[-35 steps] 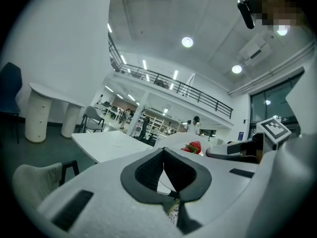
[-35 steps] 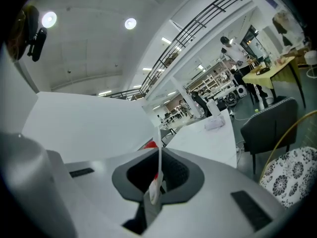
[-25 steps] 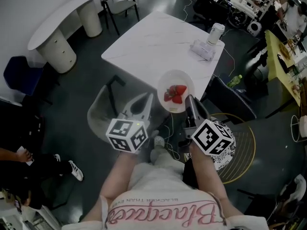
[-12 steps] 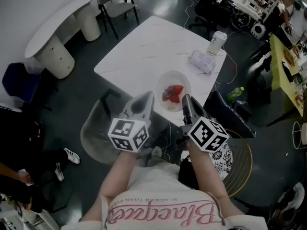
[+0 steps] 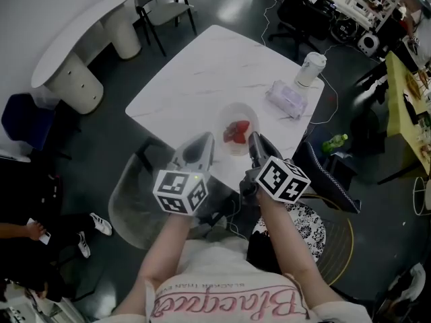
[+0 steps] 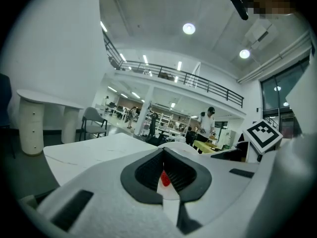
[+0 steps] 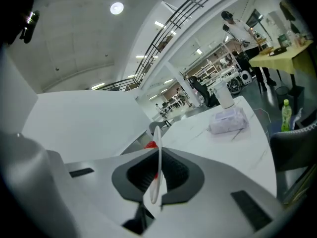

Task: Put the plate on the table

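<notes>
A white plate (image 5: 233, 148) with red strawberries (image 5: 236, 131) on it hangs over the near edge of the white marble table (image 5: 202, 66). My right gripper (image 5: 253, 141) is shut on its near right rim. In the right gripper view the rim (image 7: 158, 152) stands edge-on between the jaws of that gripper (image 7: 157, 175). My left gripper (image 5: 207, 140) is at the plate's left rim. A strawberry (image 6: 164, 179) and a strip of white rim (image 6: 179, 145) show between the shut jaws of the left gripper (image 6: 166, 175). I cannot tell whether the plate touches the table.
A tissue pack (image 5: 286, 98) and a white cup (image 5: 311, 68) sit at the table's far right corner. A grey chair (image 5: 131, 194) stands at my left, and to my right are a dark chair (image 5: 330, 173) and a green bottle (image 5: 335, 142) on the floor.
Both grippers have carried the plate forward, from beside the table's near corner to over its near edge. The table now lies closer under the plate.
</notes>
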Demonstrator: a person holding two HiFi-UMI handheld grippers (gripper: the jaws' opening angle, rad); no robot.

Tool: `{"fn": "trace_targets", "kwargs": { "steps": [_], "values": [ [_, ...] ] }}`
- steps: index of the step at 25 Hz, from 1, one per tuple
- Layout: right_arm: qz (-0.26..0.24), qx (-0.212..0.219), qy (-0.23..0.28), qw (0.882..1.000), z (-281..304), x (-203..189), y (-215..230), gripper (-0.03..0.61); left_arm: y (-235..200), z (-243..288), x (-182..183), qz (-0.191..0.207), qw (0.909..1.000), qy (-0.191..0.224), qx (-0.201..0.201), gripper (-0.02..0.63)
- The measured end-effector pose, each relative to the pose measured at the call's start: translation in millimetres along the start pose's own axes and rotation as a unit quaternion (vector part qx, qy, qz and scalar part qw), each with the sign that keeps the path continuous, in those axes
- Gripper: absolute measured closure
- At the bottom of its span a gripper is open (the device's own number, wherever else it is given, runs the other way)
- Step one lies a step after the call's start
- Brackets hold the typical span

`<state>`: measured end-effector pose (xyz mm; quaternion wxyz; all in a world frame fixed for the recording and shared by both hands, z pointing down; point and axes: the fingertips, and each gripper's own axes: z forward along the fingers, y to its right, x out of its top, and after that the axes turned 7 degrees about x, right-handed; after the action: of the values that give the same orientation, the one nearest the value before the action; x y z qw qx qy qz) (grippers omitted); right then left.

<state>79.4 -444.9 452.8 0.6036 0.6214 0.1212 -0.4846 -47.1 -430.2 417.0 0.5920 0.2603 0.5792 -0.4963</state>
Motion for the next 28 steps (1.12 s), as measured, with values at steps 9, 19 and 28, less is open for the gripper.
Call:
{"fn": "trace_targets", "kwargs": {
  "steps": [9, 19, 28],
  "values": [
    [0.011, -0.038, -0.050, 0.998, 68.9, -24.8, 50.8, 0.568, -25.3, 35.6, -21.0, -0.012, 0.9993, -0.035, 0.006, 0.611],
    [0.002, -0.082, -0.084, 0.993, 113.0, -47.0, 105.1, 0.568, -45.4, 53.7, -36.2, -0.023, 0.9981, -0.053, 0.021, 0.611],
    [-0.117, -0.152, -0.154, 0.969, 135.0, -62.9, 154.9, 0.511, -51.2, 60.0, -47.9, -0.018, 0.9970, -0.068, 0.032, 0.611]
  ]
}}
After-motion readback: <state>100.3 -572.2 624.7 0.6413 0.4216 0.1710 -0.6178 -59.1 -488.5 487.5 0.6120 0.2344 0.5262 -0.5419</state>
